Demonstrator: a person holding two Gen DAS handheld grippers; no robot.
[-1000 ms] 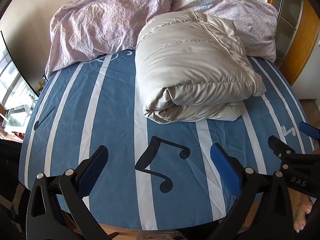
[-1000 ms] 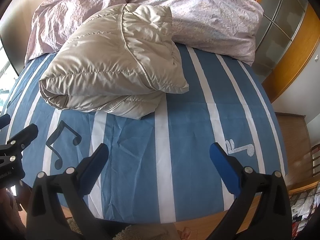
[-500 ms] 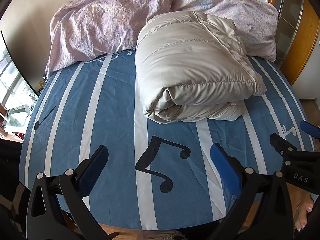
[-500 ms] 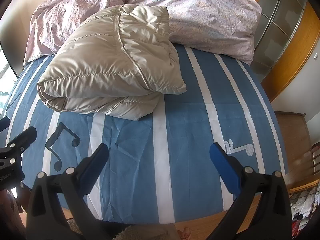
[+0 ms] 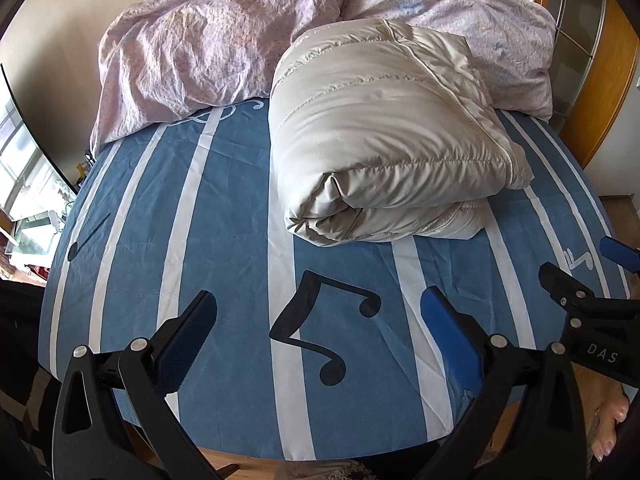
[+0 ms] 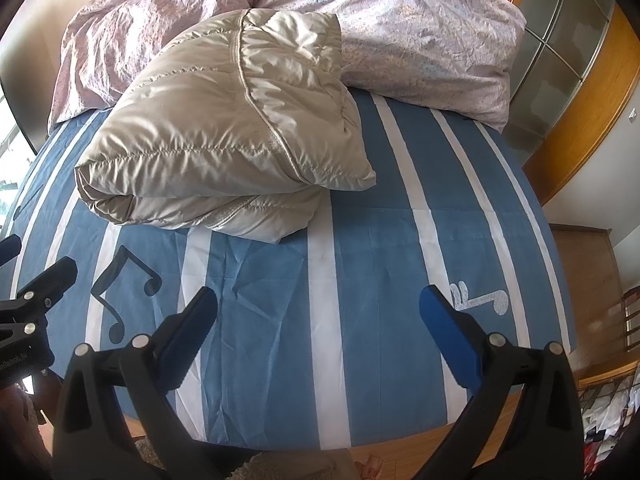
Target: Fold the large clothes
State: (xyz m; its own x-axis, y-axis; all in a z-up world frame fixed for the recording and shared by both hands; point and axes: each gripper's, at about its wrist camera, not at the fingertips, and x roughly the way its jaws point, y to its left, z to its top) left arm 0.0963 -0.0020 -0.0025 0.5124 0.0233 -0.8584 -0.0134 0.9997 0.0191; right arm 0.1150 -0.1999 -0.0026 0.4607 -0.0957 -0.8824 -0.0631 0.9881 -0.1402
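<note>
A beige padded jacket [image 5: 384, 152] lies folded in a thick bundle on the blue striped bed sheet [image 5: 224, 216], its folded edge toward me. It also shows in the right wrist view [image 6: 224, 148]. My left gripper [image 5: 320, 320] is open and empty, held above the near part of the bed, well short of the jacket. My right gripper [image 6: 318, 312] is open and empty too, to the right of the left one and short of the jacket. The right gripper shows at the right edge of the left wrist view [image 5: 592, 300].
Two pink pillows [image 5: 208, 48] [image 6: 420, 36] lie at the head of the bed behind the jacket. A wooden wardrobe with glass panels [image 6: 576, 60] stands at the right. A window [image 5: 24, 184] is at the left. The wooden floor [image 6: 592, 280] lies beside the bed.
Both grippers have drifted slightly, so the jacket sits a little differently in each view. Nothing was grasped or released; the jacket has not moved.
</note>
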